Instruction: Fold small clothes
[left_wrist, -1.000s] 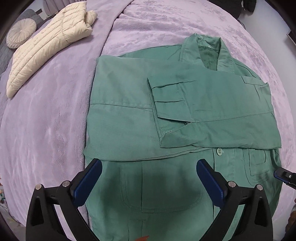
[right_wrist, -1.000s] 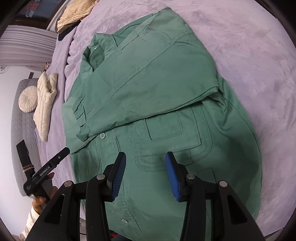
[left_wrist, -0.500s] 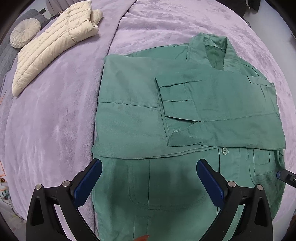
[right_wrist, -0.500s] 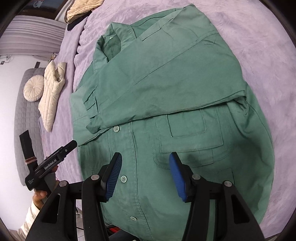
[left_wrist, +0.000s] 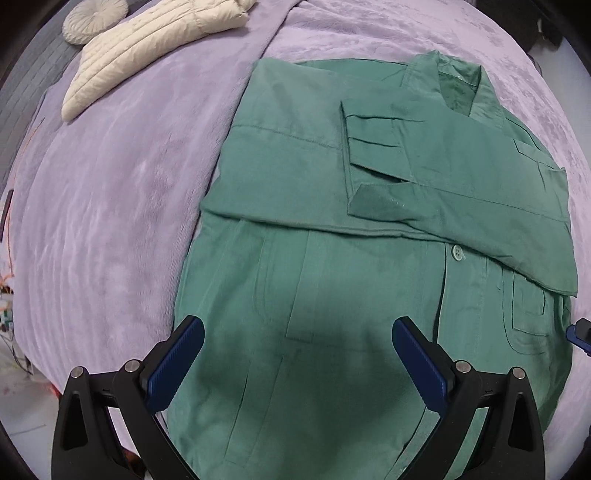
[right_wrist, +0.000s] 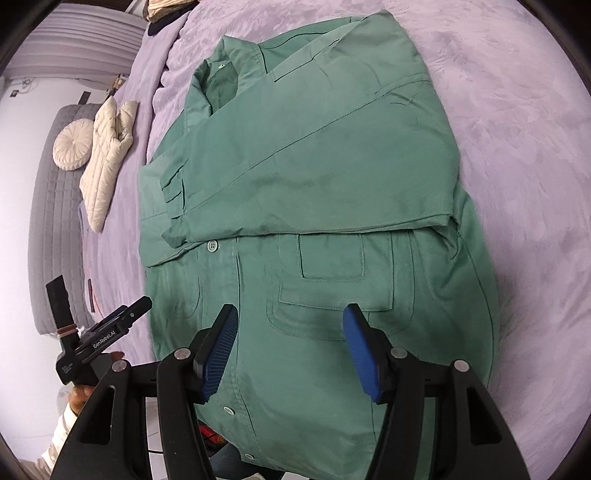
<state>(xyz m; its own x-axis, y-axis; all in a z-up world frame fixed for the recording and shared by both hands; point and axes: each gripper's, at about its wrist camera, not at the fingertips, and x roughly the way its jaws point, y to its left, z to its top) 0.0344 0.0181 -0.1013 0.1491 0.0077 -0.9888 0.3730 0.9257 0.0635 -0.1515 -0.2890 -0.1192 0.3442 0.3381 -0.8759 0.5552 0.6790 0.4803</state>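
Both grippers are held spread wide, with nothing pinched between the blue pads. Left gripper (left_wrist: 297, 363) is held over the bottom part of the green shirt (left_wrist: 369, 206), close to the shirt's left side edge. Right gripper (right_wrist: 290, 349) is held over the bottom part too, just below the chest pocket (right_wrist: 332, 260) and beside the row of buttons.

The shirt is laid flat on the purple bed cover (left_wrist: 110, 192), near the front edge of the bed. Its collar (left_wrist: 458, 85) is pointed to the far side of the bed, and its bottom hem is nearest the grippers, partly hidden under them. So the long way of the shirt is lined up straight ahead of both grippers. Both sleeves are already folded across the chest, and one cuff (left_wrist: 373, 147) is seen lying on top.

The next fold is probably bottom up to collar, so the hem would be grabbed at both corners and carried forward. Each gripper is about as near to the hem as the other, one on each side.

A cream puffy jacket (left_wrist: 147, 48) and a round pillow (left_wrist: 94, 16) are left at the far left corner of the bed, well apart from the shirt
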